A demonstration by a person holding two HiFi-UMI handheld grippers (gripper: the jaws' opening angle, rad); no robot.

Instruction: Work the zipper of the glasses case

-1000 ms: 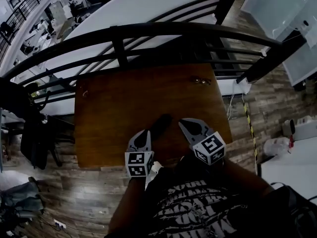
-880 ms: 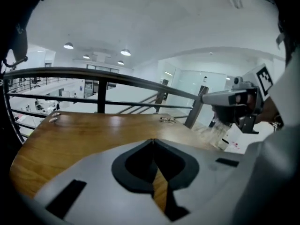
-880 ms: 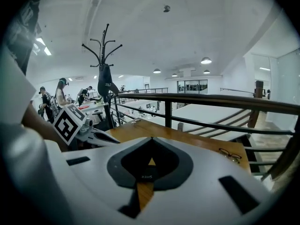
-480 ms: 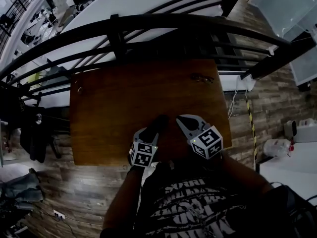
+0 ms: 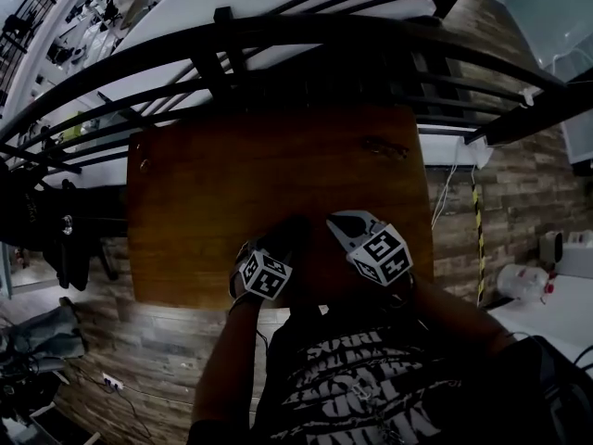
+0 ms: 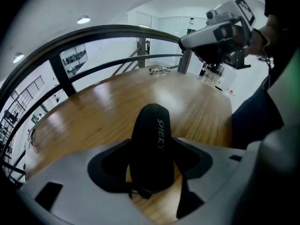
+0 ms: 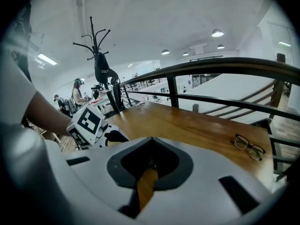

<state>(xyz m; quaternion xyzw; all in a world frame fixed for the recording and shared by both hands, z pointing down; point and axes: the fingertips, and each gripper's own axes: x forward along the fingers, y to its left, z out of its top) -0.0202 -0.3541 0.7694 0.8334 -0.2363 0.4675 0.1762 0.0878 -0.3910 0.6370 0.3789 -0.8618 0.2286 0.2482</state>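
Observation:
A black zipped glasses case (image 6: 151, 139) lies on the wooden table (image 5: 222, 184), near its front edge. My left gripper (image 6: 151, 143) straddles the case's near end and its jaws are opening; thin strips of wood show between the pads and the case. From the head view, the case (image 5: 289, 235) pokes out ahead of the left gripper (image 5: 271, 250). My right gripper (image 5: 337, 222) hovers just right of the case, shut with nothing in it; its tips (image 7: 151, 139) meet over bare wood.
A pair of spectacles (image 5: 384, 146) lies at the table's far right corner, also seen as spectacles (image 7: 248, 146) from the right gripper. A black metal railing (image 5: 278, 54) runs behind the table. The person's torso is close to the front edge.
The left gripper has gone from shut beside the case to spread around its near end. The right gripper stays shut and has barely moved. The head view has shifted slightly.

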